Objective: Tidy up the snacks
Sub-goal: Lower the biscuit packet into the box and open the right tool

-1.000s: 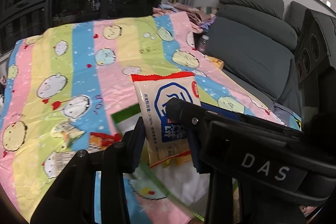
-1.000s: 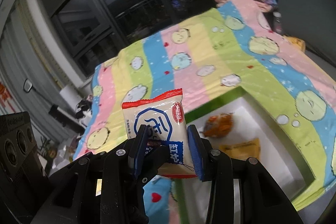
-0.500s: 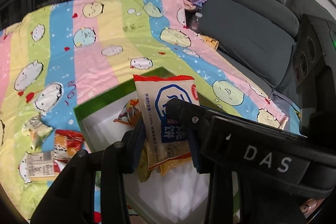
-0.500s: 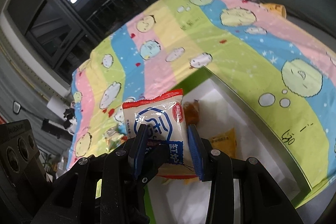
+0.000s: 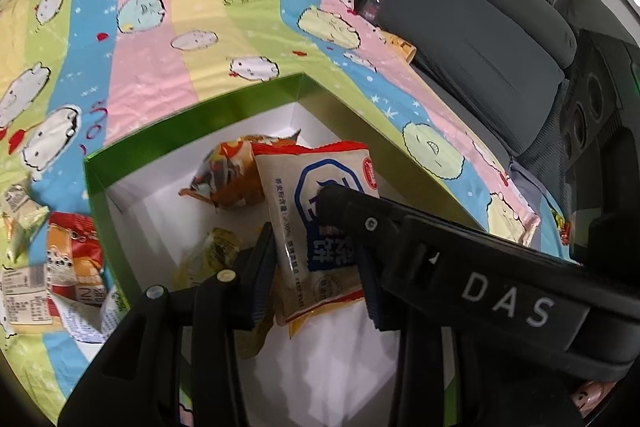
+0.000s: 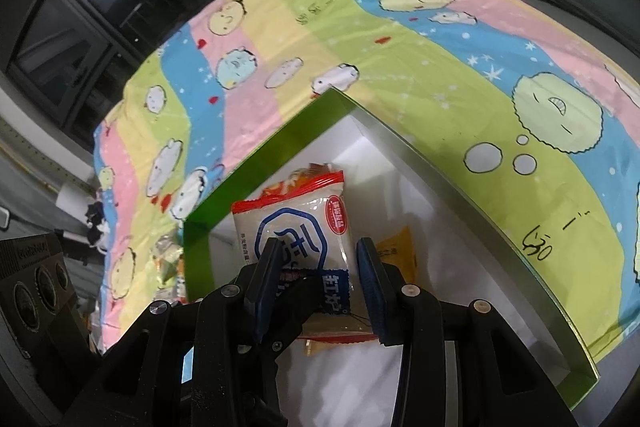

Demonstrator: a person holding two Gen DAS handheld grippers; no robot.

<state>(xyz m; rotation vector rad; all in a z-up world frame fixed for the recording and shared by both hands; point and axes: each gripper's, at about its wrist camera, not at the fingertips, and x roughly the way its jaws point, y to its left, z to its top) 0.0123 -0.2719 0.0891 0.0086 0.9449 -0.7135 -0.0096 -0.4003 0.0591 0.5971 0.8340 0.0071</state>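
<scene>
A white biscuit packet [image 5: 320, 187] with a red top edge and a blue emblem stands upright between the blue pads of my left gripper [image 5: 316, 275], which is shut on it. My right gripper [image 6: 318, 275] is shut on the same packet [image 6: 304, 219]; one of its fingers [image 5: 348, 207] lies across the packet's front in the left wrist view. The packet hangs over a white box with a green rim [image 5: 192, 119] [image 6: 260, 163]. An orange packet [image 5: 228, 179] and a yellow packet [image 6: 394, 251] lie inside the box.
Loose snack packets [image 5: 72, 255] lie on the striped cartoon blanket [image 5: 160, 27] left of the box. A grey sofa [image 5: 480, 27], a bottle [image 5: 372, 3] and a black speaker [image 5: 592, 115] stand at the right. Dark windows are behind.
Both grippers have sunk and tilted downward together, carrying the biscuit packet. The box has come under the packet and fills more of both views.
</scene>
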